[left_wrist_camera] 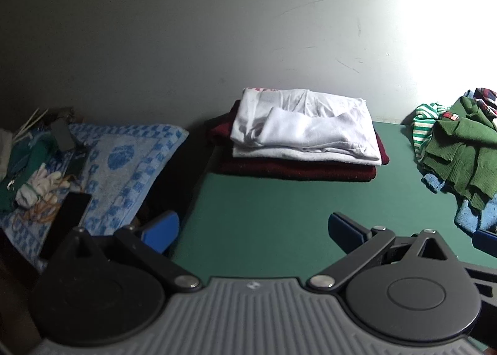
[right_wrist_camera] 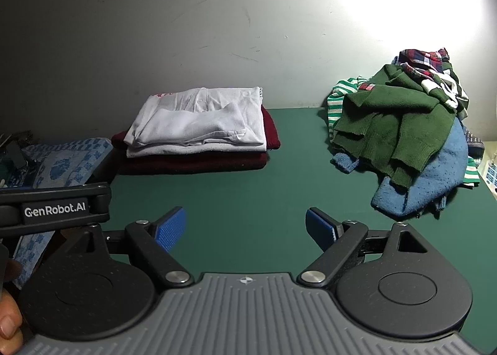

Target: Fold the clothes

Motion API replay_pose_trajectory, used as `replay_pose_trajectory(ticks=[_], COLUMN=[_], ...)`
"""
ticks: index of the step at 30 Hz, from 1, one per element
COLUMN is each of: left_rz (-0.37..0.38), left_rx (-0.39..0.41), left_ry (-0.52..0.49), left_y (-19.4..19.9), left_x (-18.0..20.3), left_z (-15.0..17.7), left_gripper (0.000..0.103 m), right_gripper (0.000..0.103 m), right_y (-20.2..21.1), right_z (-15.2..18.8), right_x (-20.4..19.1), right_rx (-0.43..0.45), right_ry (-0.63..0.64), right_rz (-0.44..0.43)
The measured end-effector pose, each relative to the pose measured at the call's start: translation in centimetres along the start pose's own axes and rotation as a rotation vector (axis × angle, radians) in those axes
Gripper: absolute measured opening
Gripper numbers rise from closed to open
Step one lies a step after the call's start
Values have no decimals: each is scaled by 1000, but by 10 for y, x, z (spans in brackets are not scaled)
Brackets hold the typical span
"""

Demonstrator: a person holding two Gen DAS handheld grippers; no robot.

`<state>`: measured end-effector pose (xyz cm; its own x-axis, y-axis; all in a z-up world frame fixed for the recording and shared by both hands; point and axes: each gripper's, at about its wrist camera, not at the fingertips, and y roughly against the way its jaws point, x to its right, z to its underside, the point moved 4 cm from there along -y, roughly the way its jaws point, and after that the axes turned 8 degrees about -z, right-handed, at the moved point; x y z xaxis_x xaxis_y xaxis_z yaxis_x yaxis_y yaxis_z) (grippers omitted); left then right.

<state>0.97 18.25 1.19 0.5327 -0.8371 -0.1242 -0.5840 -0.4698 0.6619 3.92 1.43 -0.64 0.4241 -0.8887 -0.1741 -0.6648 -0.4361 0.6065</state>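
White folded shirt (left_wrist_camera: 306,128) atop maroon garment (left_wrist_camera: 298,168) (neat stack); both tongs (left_wrist_camera: 253,227) (right_wrist_camera: 245,227) released, empty

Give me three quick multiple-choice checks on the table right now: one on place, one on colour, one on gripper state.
1. Where does the folded white garment lie?
A. on the folded maroon garment
B. on the unfolded pile
C. on the blue patterned towel

2. What colour is the sweater on top of the unfolded pile?
A. maroon
B. green
C. white

3. How is the right gripper?
A. shut on the white garment
B. shut on nothing
C. open with nothing between its fingers

Key: 1 A, white sits stacked over maroon; 2 B, the green sweater drapes over the blue knit; 3 C, only bare green table shows between the blue pads.
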Motion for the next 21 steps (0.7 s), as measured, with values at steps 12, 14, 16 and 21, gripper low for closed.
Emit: replay_pose_trajectory(ticks=[12,14,16,21], left_rz=[-170,-168,-163,-149], left_rx=[33,30,27,27], left_ry=[-12,-11,-4,-1], left_y=[53,60,67,79], left_x=[-3,0,4,11], left_z=[23,29,33,45], left_gripper=[102,102,102,103], right_gripper=[87,87,87,87], right_y=[26,34,39,46], right_z=[10,11,13,20], right_x=[26,26,25,27], right_rx=[-17,1,11,-1], right_ry=[-31,-12,18,41], right_rz=[-13,-30,-38,-75])
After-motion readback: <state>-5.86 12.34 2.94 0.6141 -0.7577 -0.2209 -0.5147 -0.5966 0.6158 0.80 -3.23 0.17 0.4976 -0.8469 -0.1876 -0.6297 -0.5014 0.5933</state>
